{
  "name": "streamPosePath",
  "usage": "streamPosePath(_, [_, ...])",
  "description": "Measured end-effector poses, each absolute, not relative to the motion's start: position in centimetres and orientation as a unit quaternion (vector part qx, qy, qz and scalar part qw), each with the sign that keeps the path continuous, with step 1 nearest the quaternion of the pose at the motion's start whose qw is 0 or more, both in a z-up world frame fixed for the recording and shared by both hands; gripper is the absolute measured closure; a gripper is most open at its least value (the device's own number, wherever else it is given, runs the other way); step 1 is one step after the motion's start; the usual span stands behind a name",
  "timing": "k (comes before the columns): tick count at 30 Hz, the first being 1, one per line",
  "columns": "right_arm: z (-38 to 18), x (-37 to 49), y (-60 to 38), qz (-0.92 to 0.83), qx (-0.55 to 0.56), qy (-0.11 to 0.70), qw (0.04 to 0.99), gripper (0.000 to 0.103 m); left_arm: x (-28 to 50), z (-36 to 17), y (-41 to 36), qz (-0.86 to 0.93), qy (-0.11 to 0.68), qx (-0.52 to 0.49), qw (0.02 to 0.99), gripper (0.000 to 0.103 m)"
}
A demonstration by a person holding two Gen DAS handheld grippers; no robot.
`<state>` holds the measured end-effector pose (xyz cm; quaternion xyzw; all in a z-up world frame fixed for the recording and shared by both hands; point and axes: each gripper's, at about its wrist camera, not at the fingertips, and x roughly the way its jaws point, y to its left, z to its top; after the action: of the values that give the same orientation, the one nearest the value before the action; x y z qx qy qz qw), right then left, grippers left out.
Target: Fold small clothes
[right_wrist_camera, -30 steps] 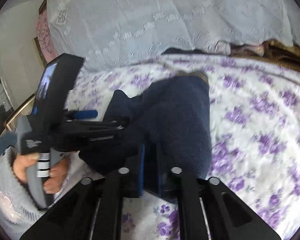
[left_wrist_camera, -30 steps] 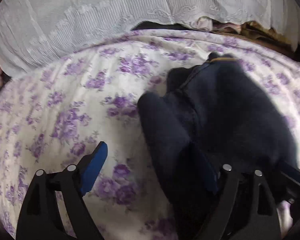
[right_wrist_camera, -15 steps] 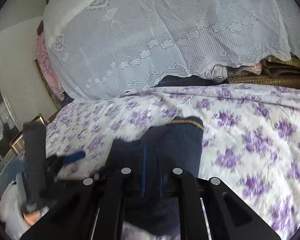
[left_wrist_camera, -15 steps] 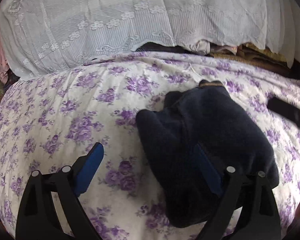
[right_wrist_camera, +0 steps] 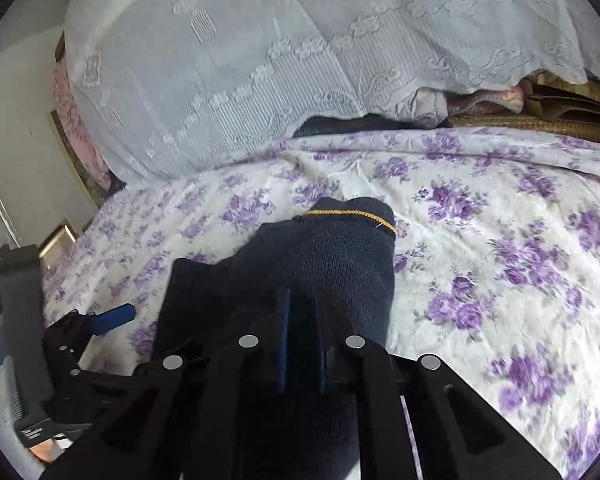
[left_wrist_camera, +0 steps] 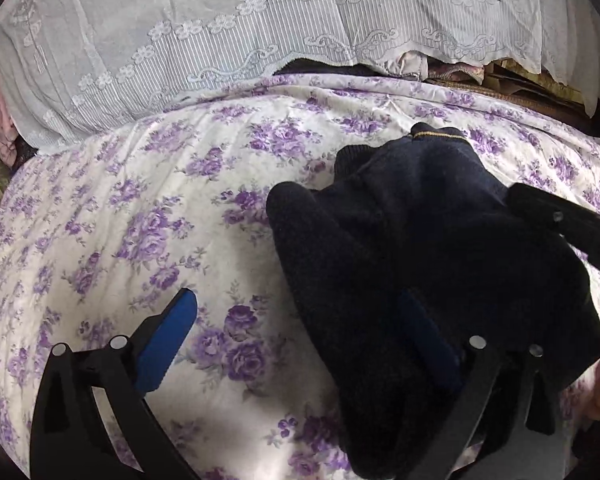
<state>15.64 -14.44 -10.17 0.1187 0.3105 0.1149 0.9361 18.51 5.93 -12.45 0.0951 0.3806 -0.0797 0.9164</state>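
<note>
On the floral bedspread (left_wrist_camera: 148, 208) lies a soft, floppy navy sock (right_wrist_camera: 340, 264); right gripper (right_wrist_camera: 302, 354) pinches it, left gripper (left_wrist_camera: 300, 340) gapes empty. Grab its gold-trimmed cuff.

Daylight falls on a purple-flowered bedspread (right_wrist_camera: 500, 208), white lace cover (right_wrist_camera: 260, 60) behind, cream wall (right_wrist_camera: 16, 120) left.

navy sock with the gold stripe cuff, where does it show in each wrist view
Left wrist view: navy sock fills centre-right, its gold stripe cuff at its top, above the left gripper.
Right wrist view: lower centre, cuff pointing up, clamped in the right gripper.
Shared landmark: white lace cover behind the purple floral sheet.
</note>
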Motion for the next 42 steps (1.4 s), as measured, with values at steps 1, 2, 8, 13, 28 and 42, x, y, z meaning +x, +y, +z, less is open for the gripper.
streamPosePath(1, [-9.8, 14.8, -14.5, 0.116, 0.115, 0.301, 0.939, 0.088, 18.2, -12.2, 5.9, -0.078, 0.375, 0.098, 0.918, 0.005])
streamPosePath(2, [-9.5, 13.6, -14.5, 0.116, 0.107, 0.291, 0.943, 0.088, 17.9, -11.9, 5.8, -0.077, 0.372, 0.098, 0.920, 0.005])
streamPosePath(8, [-10.7, 11.3, -14.7, 0.100, 0.089, 0.305, 0.943, 0.059, 15.7, -11.1, 6.0, -0.089, 0.356, 0.089, 0.926, 0.005])
streamPosePath(13, [-11.9, 11.7, -16.3, 0.118, 0.150, 0.322, 0.927, 0.053, 15.4, -12.5, 5.5, -0.077, 0.370, 0.105, 0.920, 0.005])
streamPosePath(28, [-12.4, 11.3, -18.6, 0.133, 0.224, 0.314, 0.913, 0.041, 14.1, -11.0, 6.4, -0.128, 0.360, 0.048, 0.923, 0.005])
streamPosePath(42, [-13.5, 15.9, -18.6, 0.170, 0.285, 0.360, 0.872, 0.019, 20.0, -15.1, 7.2, -0.267, 0.496, -0.134, 0.815, 0.004])
